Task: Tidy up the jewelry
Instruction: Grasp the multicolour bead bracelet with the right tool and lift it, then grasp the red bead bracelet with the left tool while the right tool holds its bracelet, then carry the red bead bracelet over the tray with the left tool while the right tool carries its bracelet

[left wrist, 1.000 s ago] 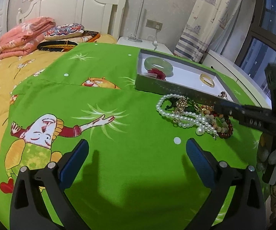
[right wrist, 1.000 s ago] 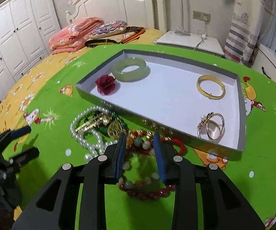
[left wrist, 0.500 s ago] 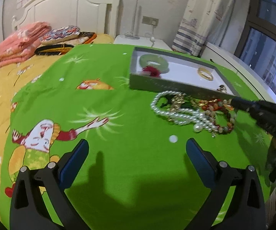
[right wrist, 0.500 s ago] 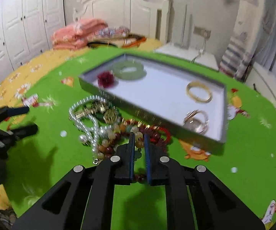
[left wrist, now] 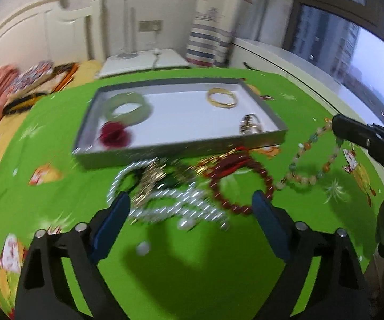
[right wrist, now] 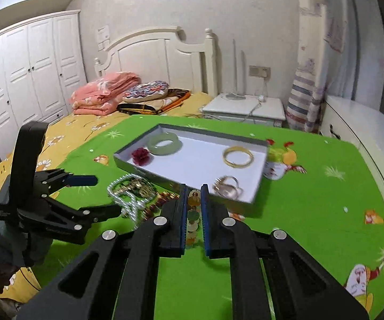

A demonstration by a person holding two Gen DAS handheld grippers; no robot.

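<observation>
The multicoloured bead bracelet point(left wrist: 310, 157) hung as a limp loop from the tip of the right hand-held gripper point(right wrist: 194, 208), whose fingers were pressed together on a short run of its beads; its lower end looked to be near or just touching the green cloth, though that could not be told for sure. It was probably light and slack, strung round polished beads that could roll and slip between flat pads. A pinch across the strand, as here, seemed the sensible hold, and the loop would likely swing with any quick move.

Just beside it lay the dark red bead bracelet point(left wrist: 241, 184), and next to that the pearl necklace point(left wrist: 165, 202) tangled with a gold-toned ornament point(left wrist: 149, 181), all blurred. Such strands would drag their neighbours if lifted from the heap, so a free outer section is the better place to grip.

Behind the heap sat the grey tray point(left wrist: 165, 154), holding a jade bangle point(left wrist: 128, 105), a red flower point(left wrist: 113, 136), a gold bangle point(left wrist: 222, 98) and a pair of rings point(left wrist: 250, 124). The jade, stiff and smooth, was probably the most breakable piece.

The left hand-held gripper point(left wrist: 190, 224) hovered spread wide over the pearls, holding nothing. Everything rested on the green cartoon bedspread point(left wrist: 192, 266).
</observation>
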